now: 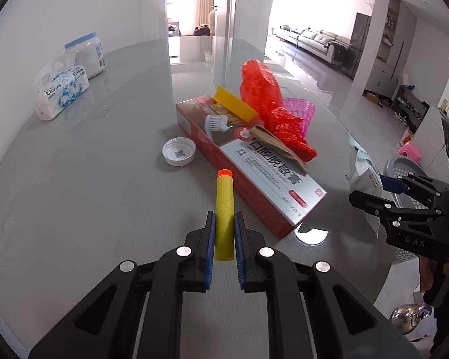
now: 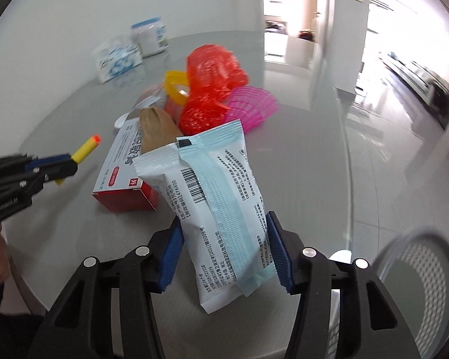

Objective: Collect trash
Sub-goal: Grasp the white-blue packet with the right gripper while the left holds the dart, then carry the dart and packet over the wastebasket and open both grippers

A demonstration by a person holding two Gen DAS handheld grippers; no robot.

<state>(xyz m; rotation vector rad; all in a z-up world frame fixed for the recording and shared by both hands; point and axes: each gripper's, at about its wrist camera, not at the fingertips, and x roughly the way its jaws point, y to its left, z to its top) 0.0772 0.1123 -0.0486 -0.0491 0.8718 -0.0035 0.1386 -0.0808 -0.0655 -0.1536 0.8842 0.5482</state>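
Left tool (image 1: 224, 233) pressed tight on a yellow foam dart (image 1: 224, 209), matte cylinder with an orange tip, held above the counter (image 1: 74, 194). Right tool (image 2: 224, 248) pinches a flat white and pale-blue printed wrapper (image 2: 215, 197); both blue ribbed pads sit against its edges and it tilts up between them.

On the glossy grey counter: red and silver cardboard toothpaste box (image 1: 248, 164) lying flat, crinkled red plastic bag (image 1: 269, 104) on it, a yellow plastic piece (image 1: 233, 103), a folded brown paper scrap (image 1: 278, 146), a pink ribbed mesh cup (image 1: 299, 110) behind. White screw cap (image 1: 179, 151) lies open side up, just beside the box. Far left: soft tissue pack (image 1: 61, 91) and a blue-lidded white jar (image 1: 88, 53).

Left view alone shows the cap clearly, and a grey perforated basket (image 1: 404, 164) off the counter edge behind the right tool; its contents are hidden. Right view shows that basket only as a blurred mesh rim (image 2: 419, 257), but reads the wrapper's barcode side.
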